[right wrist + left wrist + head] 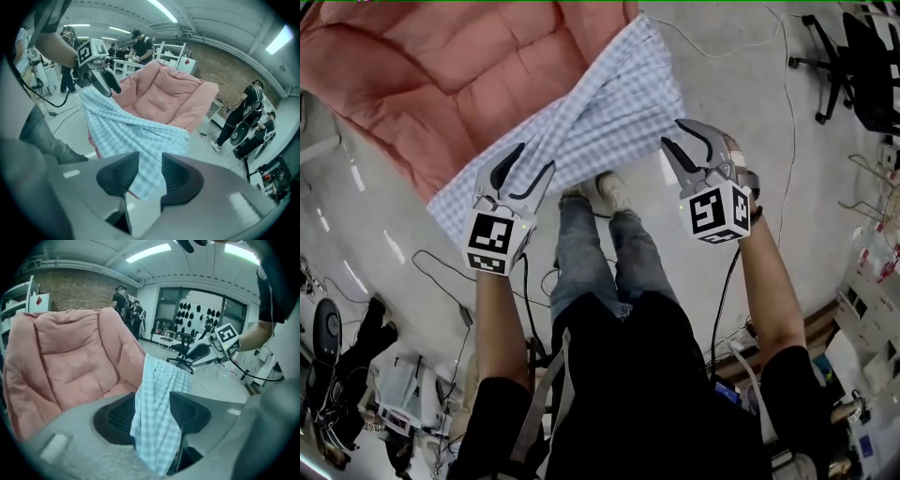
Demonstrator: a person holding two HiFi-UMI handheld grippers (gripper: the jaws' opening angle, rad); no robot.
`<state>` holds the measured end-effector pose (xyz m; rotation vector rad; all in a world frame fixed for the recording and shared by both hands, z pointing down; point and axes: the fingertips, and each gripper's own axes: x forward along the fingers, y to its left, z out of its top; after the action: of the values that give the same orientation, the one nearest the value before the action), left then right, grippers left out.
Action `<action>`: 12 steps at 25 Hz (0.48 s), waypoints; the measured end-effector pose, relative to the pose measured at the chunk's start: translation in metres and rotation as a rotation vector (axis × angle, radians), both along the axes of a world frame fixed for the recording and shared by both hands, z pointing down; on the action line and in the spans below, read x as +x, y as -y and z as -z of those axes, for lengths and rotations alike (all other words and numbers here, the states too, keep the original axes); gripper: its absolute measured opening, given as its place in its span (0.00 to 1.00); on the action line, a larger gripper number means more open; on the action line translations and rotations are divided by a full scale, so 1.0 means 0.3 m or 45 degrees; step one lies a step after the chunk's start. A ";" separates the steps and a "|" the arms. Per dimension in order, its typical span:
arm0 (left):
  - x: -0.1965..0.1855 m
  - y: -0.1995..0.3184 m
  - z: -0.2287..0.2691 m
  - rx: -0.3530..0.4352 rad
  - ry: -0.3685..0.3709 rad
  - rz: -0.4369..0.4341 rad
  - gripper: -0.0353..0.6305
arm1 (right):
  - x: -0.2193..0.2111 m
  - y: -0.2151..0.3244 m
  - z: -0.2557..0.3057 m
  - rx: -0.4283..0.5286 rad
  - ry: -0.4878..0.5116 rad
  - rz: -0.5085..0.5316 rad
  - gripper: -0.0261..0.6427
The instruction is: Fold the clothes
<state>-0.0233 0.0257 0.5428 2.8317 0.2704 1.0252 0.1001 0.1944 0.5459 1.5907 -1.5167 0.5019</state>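
A light blue checked cloth (609, 103) hangs stretched and twisted between my two grippers, over the near edge of a big pink padded cushion (441, 75). My left gripper (534, 157) holds the cloth's left end. In the left gripper view the fabric (154, 394) runs down between the two pads of that gripper (152, 411). My right gripper (672, 132) holds the right end. In the right gripper view a fold of the cloth (126, 126) is pinched in the narrow gap between the pads (150, 171), and the left gripper (105, 79) shows beyond it.
The person's jeans and shoes (581, 262) are right below the cloth. Cables (441, 272) trail over the grey floor. An office chair (825, 56) stands at the far right. Several people (243, 117) stand behind the cushion (168, 93), beside shelving.
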 end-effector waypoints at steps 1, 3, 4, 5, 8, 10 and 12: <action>0.024 0.006 0.000 -0.010 -0.001 -0.016 0.41 | 0.039 0.014 0.008 -0.007 -0.016 -0.026 0.28; 0.057 0.008 0.005 -0.024 0.005 -0.054 0.41 | 0.093 0.034 0.024 -0.029 -0.032 -0.072 0.26; 0.061 0.007 0.010 -0.029 0.017 -0.073 0.40 | 0.107 0.039 0.034 -0.046 -0.032 -0.091 0.26; 0.057 0.010 0.020 -0.031 0.034 -0.088 0.40 | 0.115 0.043 0.047 -0.065 -0.033 -0.104 0.25; 0.034 0.047 0.102 -0.072 0.044 -0.090 0.37 | 0.132 0.072 0.139 -0.093 -0.067 -0.115 0.22; 0.010 0.081 0.186 -0.122 0.020 -0.071 0.35 | 0.151 0.107 0.227 -0.086 -0.093 -0.119 0.22; -0.015 0.107 0.249 -0.131 0.024 -0.071 0.34 | 0.182 0.138 0.296 -0.075 -0.112 -0.118 0.21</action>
<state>-0.0279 -0.0064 0.4682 2.7361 0.3906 1.0169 0.1547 0.1528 0.4572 1.6215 -1.3562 0.5167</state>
